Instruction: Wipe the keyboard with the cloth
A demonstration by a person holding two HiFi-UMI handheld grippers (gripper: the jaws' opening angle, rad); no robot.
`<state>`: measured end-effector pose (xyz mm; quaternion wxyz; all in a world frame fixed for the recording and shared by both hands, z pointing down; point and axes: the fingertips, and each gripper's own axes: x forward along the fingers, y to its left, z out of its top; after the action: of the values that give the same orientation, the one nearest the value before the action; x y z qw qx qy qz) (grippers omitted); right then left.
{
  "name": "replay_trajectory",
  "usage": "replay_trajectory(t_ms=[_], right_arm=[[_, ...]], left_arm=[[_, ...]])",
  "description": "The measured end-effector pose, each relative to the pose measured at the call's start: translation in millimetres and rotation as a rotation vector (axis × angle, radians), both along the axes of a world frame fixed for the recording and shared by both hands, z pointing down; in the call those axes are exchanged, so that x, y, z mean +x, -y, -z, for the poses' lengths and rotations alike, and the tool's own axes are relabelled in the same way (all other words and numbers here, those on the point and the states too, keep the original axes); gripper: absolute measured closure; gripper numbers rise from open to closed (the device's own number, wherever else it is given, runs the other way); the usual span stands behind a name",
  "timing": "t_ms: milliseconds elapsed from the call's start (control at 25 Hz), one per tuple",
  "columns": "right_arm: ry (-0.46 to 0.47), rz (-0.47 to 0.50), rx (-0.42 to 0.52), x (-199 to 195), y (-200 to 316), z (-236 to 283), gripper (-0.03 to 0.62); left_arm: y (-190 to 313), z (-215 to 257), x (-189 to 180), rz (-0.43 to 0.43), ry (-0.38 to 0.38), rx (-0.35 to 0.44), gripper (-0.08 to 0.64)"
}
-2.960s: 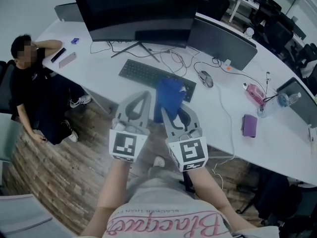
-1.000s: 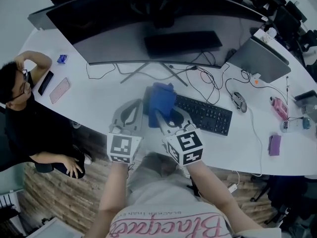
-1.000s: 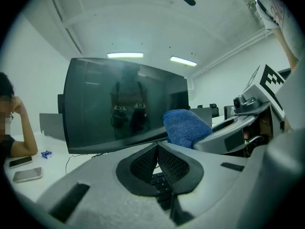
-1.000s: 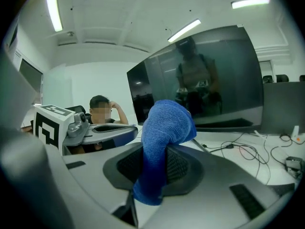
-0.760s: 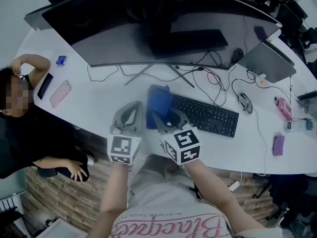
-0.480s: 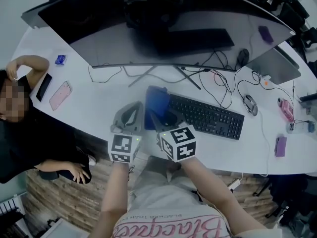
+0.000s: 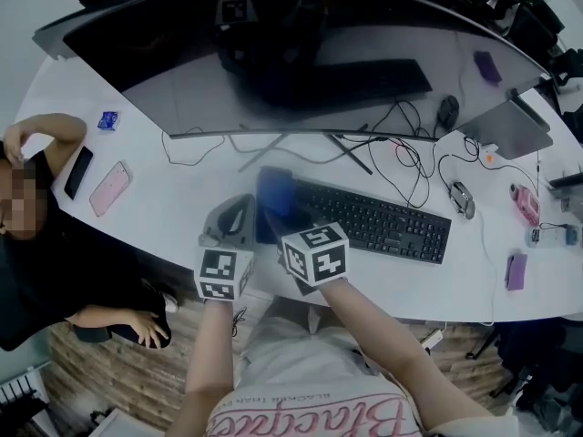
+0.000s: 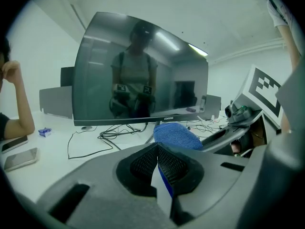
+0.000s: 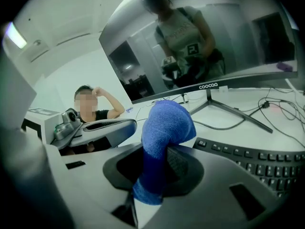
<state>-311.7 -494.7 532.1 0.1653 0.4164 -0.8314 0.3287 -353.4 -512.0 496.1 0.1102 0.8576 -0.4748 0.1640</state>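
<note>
The cloth point(image 7: 275, 200) lies on the left end of the black keyboard point(image 7: 383, 224), near the surface's point(image 7: 173, 203) front edge, clamped in the right tool point(image 9: 156, 168). Three seconds ago it was farther right along the keys. The left tool point(image 8: 157, 165) is closed on nothing. The monitor point(image 8: 143, 75) bezel reads "coocaa".

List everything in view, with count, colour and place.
desk: one, white, under everything
monitor: one, dark, curved, at the back
keyboard: one, black, before the monitor
cloth: one, blue, at the keyboard's left end
mouse: one, dark, right of the keyboard
phone: one, pink, desk's left
second phone: one, black, beside the pink one
cables: several, dark, behind the keyboard
seated person: one, dark top, far left
left gripper: one, grey, shut, empty
right gripper: one, grey, shut on the cloth
</note>
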Motion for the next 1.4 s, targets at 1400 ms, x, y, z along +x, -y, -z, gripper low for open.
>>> replay_trajectory(t_ms=[1400], right_arm=[[-0.072, -0.021, -0.136, 91.1, -8.0, -30.5, 0.505]], left_arm=[[8.6, -34.1, 89.1, -0.047, 0.068, -0.077, 0.555]])
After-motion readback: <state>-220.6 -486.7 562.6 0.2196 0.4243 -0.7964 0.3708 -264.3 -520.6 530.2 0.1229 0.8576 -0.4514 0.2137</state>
